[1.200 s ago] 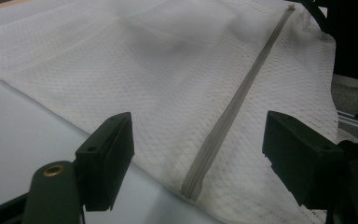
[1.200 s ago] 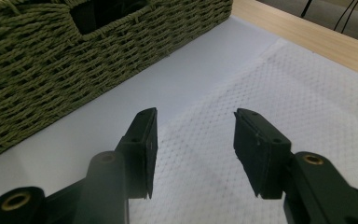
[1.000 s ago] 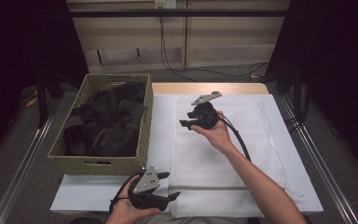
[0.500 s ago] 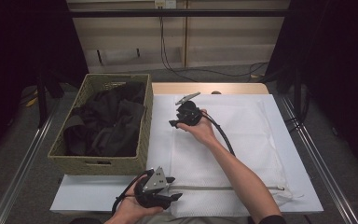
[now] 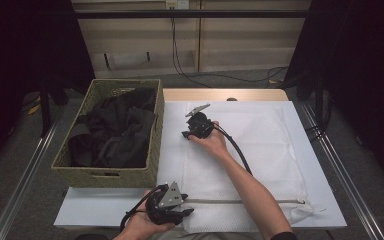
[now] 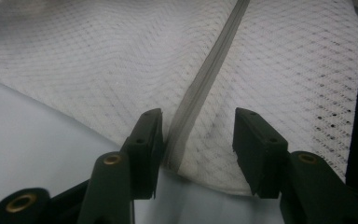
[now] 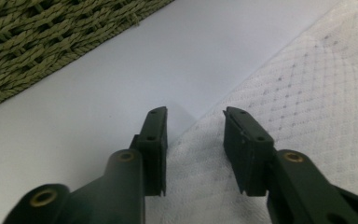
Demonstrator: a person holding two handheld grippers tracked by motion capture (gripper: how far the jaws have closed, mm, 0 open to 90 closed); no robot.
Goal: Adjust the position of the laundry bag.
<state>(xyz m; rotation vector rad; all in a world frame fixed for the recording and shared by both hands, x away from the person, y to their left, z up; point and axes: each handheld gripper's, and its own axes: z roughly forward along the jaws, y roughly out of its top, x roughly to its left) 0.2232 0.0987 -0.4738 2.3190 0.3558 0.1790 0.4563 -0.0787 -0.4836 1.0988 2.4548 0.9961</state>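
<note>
The white mesh laundry bag (image 5: 240, 165) lies flat across the middle of the white table (image 5: 80, 215), its zipper (image 5: 240, 201) running left to right along the near edge, which suits a grab at two corners. The left gripper (image 5: 182, 212) sits at the near-left corner; in the left gripper view its jaws have just been closing and stand half-wide with the zipper end (image 6: 200, 88) between them, the left pad just beside the tape and the right pad (image 6: 256, 149) apart from the mesh, so nothing is pinched yet. The right gripper (image 5: 186, 134) is at the bag's left edge farther up, pointing left; its jaws too have just been closing and straddle the mesh edge (image 7: 200, 154) at about half width (not pressing, as far as the right gripper view tells). My guess is both are placed to lift that left side. Just left stands the woven basket (image 5: 155, 135) with dark clothes (image 5: 115, 135), a narrow bare strip of table between it and the bag. There is open room to the right and far side.
</note>
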